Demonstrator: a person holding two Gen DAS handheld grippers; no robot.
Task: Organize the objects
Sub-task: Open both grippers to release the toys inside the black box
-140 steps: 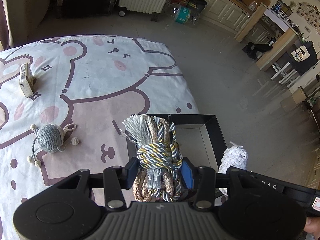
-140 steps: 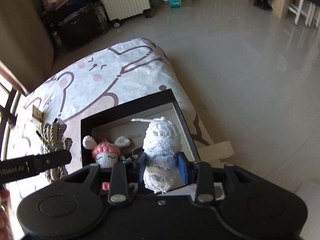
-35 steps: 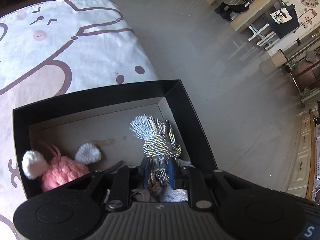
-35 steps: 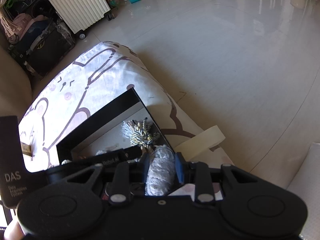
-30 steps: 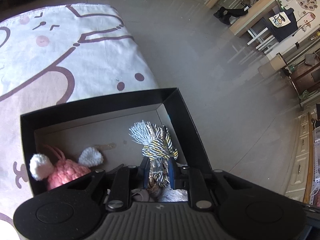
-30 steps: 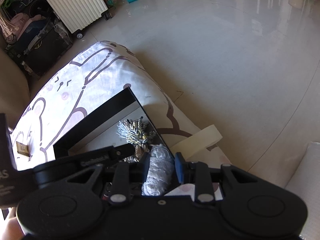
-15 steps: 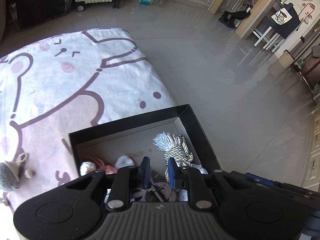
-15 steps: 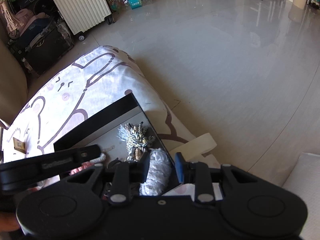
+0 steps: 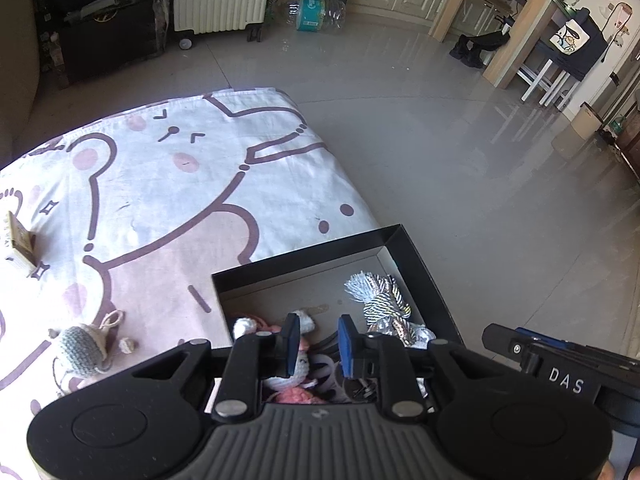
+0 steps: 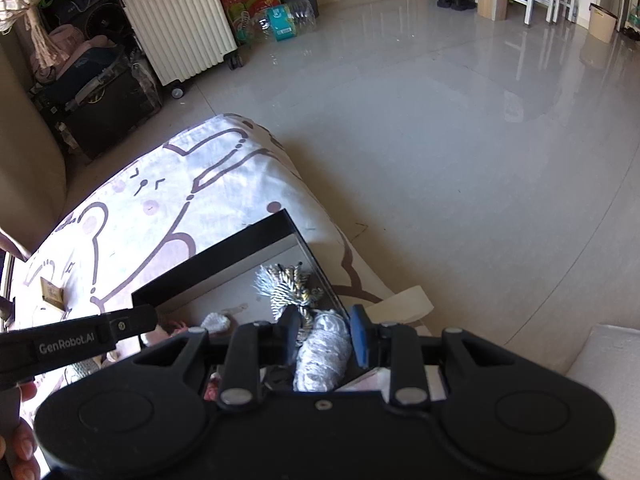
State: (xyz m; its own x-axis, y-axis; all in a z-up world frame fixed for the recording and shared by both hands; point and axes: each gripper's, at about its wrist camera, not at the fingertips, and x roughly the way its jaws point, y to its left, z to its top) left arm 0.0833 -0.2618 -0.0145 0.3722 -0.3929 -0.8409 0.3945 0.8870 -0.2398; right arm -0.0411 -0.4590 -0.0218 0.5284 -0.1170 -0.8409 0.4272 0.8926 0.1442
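A black box sits at the near right corner of the bear-print cloth. Inside lie the silver-and-gold rope bundle and a pink crochet bunny. My left gripper is open and empty above the box. My right gripper is shut on a white crochet bundle over the box's right end; the rope bundle lies just beyond it. A grey crochet mouse and a small tan box lie on the cloth.
Grey tiled floor drops off to the right of the cloth. A white ribbed suitcase, black bags and a bottle pack stand at the far wall. A cream strap hangs off the near right corner.
My left gripper let go of the rope bundle into the box, opened and pulled back and up. My right gripper stays over the box holding the white bundle.
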